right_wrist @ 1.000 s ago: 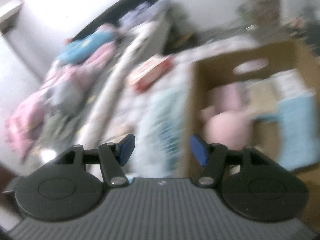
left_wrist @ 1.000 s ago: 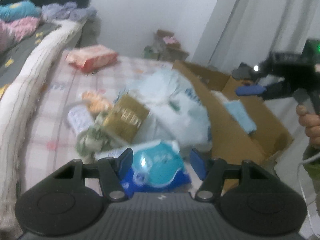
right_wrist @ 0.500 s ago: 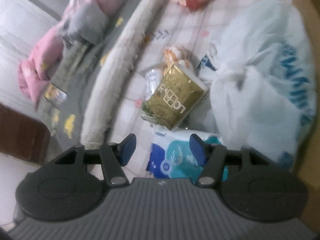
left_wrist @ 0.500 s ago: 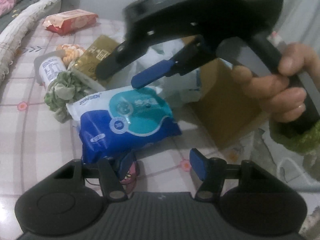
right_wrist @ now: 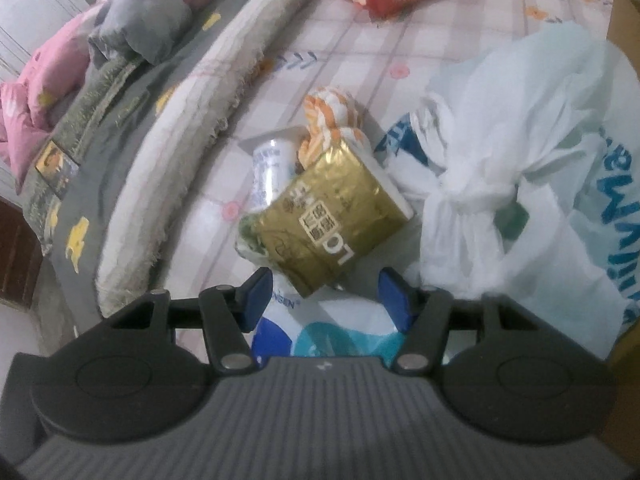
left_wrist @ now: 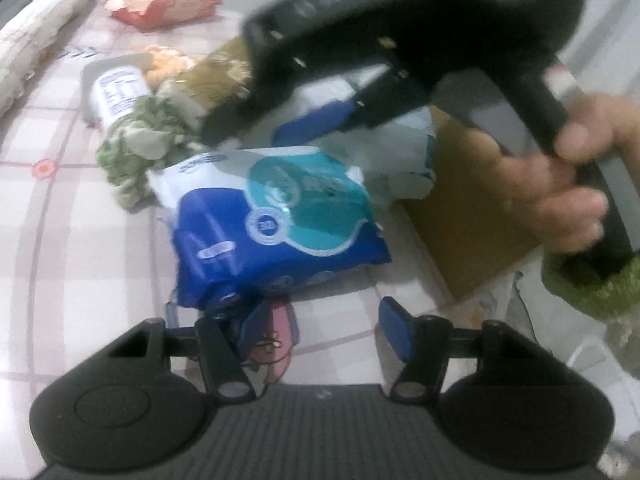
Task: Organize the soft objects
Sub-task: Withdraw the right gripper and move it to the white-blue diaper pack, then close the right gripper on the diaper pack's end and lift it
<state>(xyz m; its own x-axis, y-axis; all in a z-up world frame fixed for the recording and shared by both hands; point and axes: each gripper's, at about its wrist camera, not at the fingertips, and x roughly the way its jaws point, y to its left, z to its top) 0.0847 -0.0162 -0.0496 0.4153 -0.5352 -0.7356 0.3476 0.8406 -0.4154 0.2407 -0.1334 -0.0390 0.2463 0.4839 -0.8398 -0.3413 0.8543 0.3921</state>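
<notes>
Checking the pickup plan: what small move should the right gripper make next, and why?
Probably lower the open right gripper and close on the blue-and-teal plastic wipes pack: its fingers straddle the pack's top edge, nothing is gripped, and the cardboard box stands beside it.

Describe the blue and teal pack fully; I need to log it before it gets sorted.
The blue and teal pack is a soft plastic-wrapped packet, white at its far end, with a round teal panel on top. It lies flat on the checked sheet, beside a green-white cloth bundle, partly over a pink item. The right gripper hovers open above it.
</notes>
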